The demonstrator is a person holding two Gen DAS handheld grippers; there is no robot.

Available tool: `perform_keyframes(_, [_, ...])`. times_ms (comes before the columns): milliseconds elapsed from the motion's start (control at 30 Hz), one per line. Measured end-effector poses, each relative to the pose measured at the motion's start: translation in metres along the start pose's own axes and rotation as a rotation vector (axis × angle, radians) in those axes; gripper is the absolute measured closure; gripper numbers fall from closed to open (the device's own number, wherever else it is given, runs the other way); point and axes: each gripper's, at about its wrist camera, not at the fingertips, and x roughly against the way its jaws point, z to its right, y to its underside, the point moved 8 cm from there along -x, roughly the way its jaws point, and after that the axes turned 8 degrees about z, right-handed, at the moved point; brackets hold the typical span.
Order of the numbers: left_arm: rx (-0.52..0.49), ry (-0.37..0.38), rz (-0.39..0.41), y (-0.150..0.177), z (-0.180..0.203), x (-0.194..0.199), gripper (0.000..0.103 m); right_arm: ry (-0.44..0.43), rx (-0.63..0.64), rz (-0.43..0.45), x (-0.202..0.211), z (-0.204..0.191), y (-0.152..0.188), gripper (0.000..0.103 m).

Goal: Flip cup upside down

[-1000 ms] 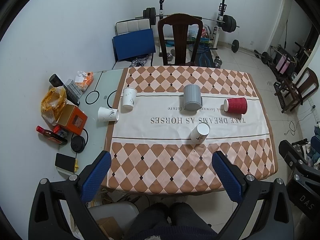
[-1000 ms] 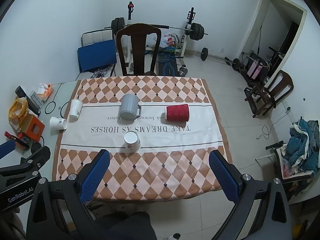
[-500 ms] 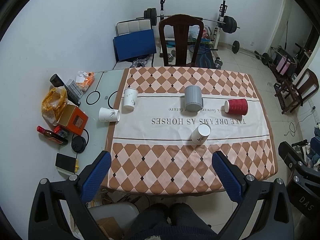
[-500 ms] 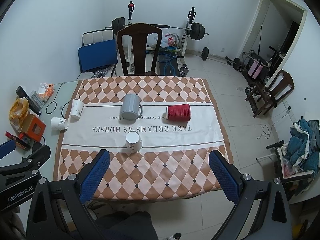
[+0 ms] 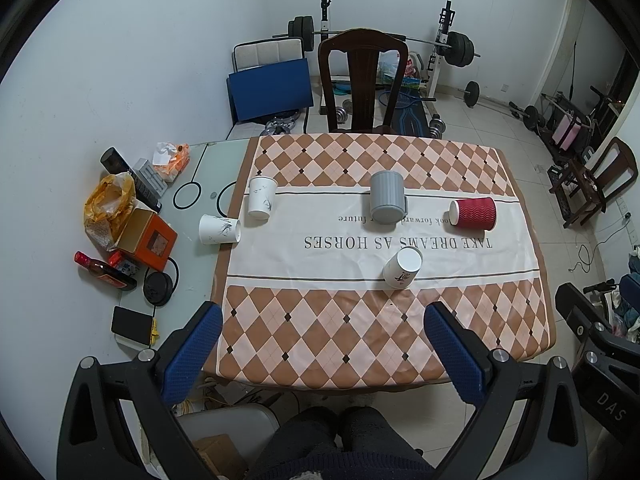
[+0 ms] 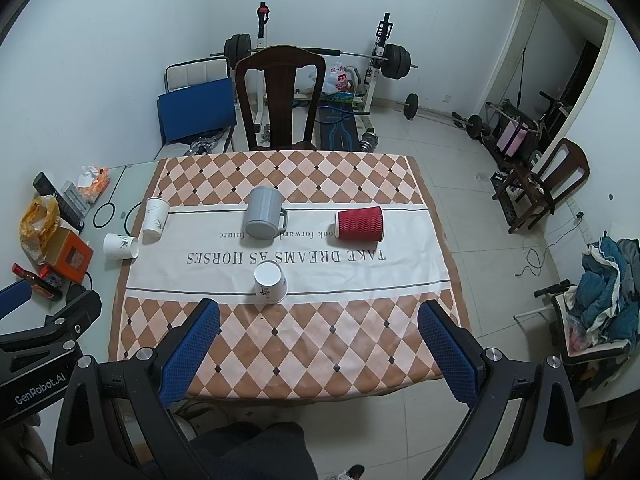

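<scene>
Bottom of both frames: the left gripper (image 5: pixel 320 344) and right gripper (image 6: pixel 318 342) are held above the near table edge, blue fingers (image 5: pixel 192 354) spread wide apart, nothing gripped. At frame center, a white paper cup (image 5: pixel 402 268) is seen on the checkered tablecloth (image 5: pixel 360 332), base up. Behind it a grey mug (image 5: pixel 387 203) sits inverted; at right a red cup (image 5: pixel 473 213) lies sideways. Two more white cups (image 5: pixel 262 202) are seen at left.

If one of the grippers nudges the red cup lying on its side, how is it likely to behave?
The red cup lies on its side on the tablecloth, so it would probably roll, curving because it tapers. It looks like ribbed paper: likely light, easy to grip, and apt to crush if squeezed hard.
</scene>
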Motion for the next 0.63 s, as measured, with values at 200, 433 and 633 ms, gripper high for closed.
perform_keyframes(200, [-0.002, 0.000, 0.001, 0.0000, -0.0004, 0.0001, 0.000, 0.000, -0.002, -0.001, 0.0005, -0.0012, -0.0001, 0.002])
perform_keyframes(433, [-0.002, 0.000, 0.000, 0.0003, -0.0009, 0.0000, 0.000, -0.001, -0.003, -0.002, 0.0002, -0.0007, -0.0008, 0.002])
perform_keyframes(633, [0.001, 0.000, 0.002, -0.0009, -0.0044, -0.0015, 0.000, -0.001, -0.004, -0.003, -0.0015, 0.0019, -0.0022, 0.002])
